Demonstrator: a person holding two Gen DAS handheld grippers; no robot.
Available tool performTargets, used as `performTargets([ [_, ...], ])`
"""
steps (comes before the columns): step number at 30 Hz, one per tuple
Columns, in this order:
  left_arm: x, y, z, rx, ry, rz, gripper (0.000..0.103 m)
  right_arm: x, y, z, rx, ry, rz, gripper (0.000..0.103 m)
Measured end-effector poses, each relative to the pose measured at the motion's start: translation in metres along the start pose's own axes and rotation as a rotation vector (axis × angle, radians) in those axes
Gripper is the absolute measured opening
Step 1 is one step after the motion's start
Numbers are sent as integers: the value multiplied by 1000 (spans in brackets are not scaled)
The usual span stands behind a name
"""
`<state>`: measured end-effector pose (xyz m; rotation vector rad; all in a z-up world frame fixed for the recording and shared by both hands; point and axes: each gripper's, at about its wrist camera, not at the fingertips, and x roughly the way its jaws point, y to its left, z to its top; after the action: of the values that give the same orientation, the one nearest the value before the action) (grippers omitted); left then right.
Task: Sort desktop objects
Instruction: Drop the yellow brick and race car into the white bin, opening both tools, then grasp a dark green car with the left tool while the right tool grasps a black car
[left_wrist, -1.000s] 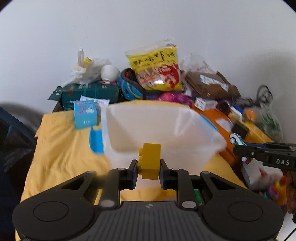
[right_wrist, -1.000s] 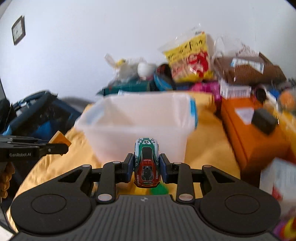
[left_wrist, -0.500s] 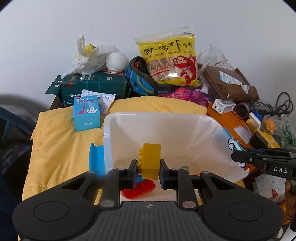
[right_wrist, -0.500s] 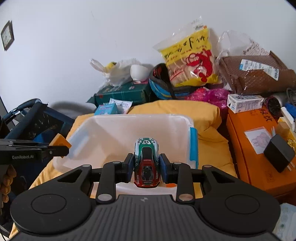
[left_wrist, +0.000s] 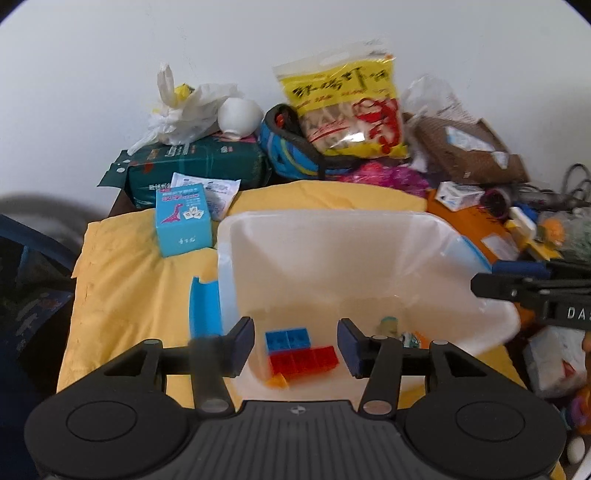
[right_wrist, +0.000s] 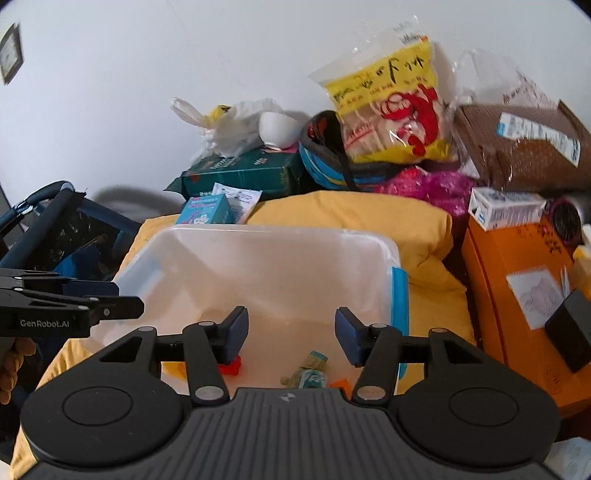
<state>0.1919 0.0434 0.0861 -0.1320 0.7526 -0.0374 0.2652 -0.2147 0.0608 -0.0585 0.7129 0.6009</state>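
Observation:
A translucent white bin (left_wrist: 332, 229) (right_wrist: 280, 236) with blue handles sits on a yellow cloth (left_wrist: 122, 280). My left gripper (left_wrist: 296, 345) is open and empty above the bin's near left part. Under it lie a blue brick (left_wrist: 287, 339), a red brick (left_wrist: 303, 360) and a yellow piece (left_wrist: 279, 382). My right gripper (right_wrist: 291, 338) is open and empty above the bin's near right part. A green toy car (right_wrist: 308, 371) lies on the bin floor under it, also seen in the left wrist view (left_wrist: 391, 326).
A blue card box (left_wrist: 183, 219) stands left of the bin. Behind are a green pack (left_wrist: 195, 170), a white bag (left_wrist: 184, 110), a yellow snack bag (left_wrist: 347, 103) and a brown parcel (left_wrist: 469, 155). An orange box (right_wrist: 517, 295) with a black adapter (right_wrist: 570, 334) lies right.
Both grippers opened over the bin. The yellow brick left my left gripper and the toy car left my right gripper; both now lie inside the bin. Both views moved closer.

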Motion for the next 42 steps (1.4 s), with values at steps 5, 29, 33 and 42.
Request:
performTargets([
  [5, -37, -2, -55, 53, -43, 6, 60, -44, 13, -33, -59, -61, 23, 56],
  [29, 0, -28, -183, 98, 143, 13, 64, -21, 50, -178, -61, 212, -28, 55],
  [33, 5, -28, -182, 109, 145, -13, 54, -14, 51, -179, -52, 215, -35, 55],
  [42, -9, -30, -191, 142, 150, -30, 38, -1, 50, -179, -45, 237, -31, 36],
])
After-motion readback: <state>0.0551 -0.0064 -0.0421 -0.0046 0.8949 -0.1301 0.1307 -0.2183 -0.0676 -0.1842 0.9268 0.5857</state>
